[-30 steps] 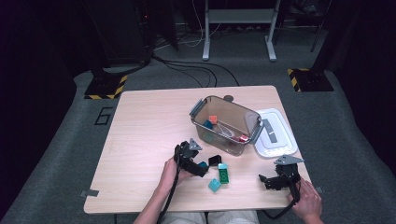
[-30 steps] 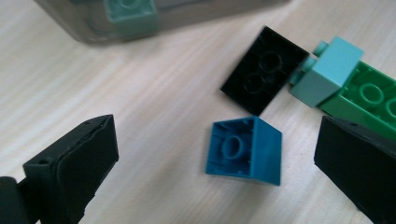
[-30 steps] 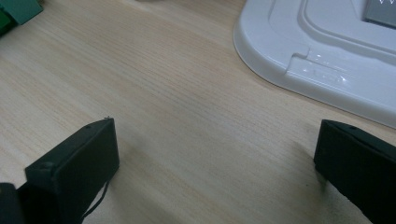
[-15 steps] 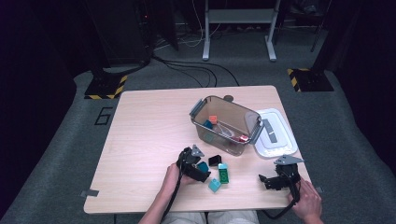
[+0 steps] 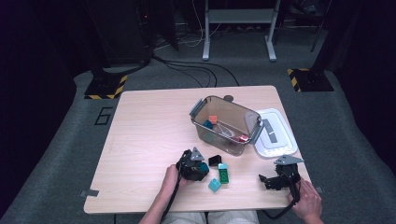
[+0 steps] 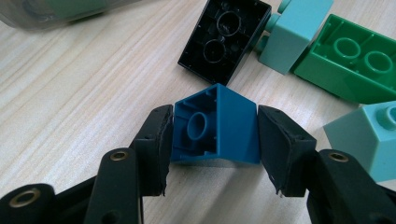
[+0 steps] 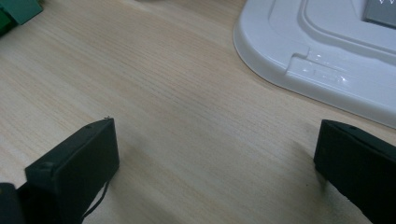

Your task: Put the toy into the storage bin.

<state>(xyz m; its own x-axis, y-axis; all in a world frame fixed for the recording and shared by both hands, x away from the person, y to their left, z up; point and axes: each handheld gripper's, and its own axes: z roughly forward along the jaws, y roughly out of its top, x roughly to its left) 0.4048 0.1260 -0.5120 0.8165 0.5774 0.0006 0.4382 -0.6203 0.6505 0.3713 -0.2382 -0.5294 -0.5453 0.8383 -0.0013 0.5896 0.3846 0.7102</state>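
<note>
My left gripper (image 6: 215, 128) is shut on a dark blue brick (image 6: 224, 123) that lies on its side on the wooden table, one pad against each side. In the high view that left gripper (image 5: 195, 167) is near the table's front middle. Just beyond it lie a black brick (image 6: 224, 37), a green brick (image 6: 355, 60) and two pale teal bricks (image 6: 299, 30) (image 6: 369, 140). My right gripper (image 7: 219, 149) stands open over bare wood; in the high view the right gripper (image 5: 265, 180) is at the front right.
A clear plastic bin (image 5: 224, 140) with several small pieces inside stands behind the bricks. Its white lid (image 5: 275, 133) lies flat to the right, close ahead of the right gripper, where the lid (image 7: 327, 56) fills the upper right.
The left gripper has shifted slightly right and toward the near edge, closer to the loose bricks. The right gripper has stayed where it was.
</note>
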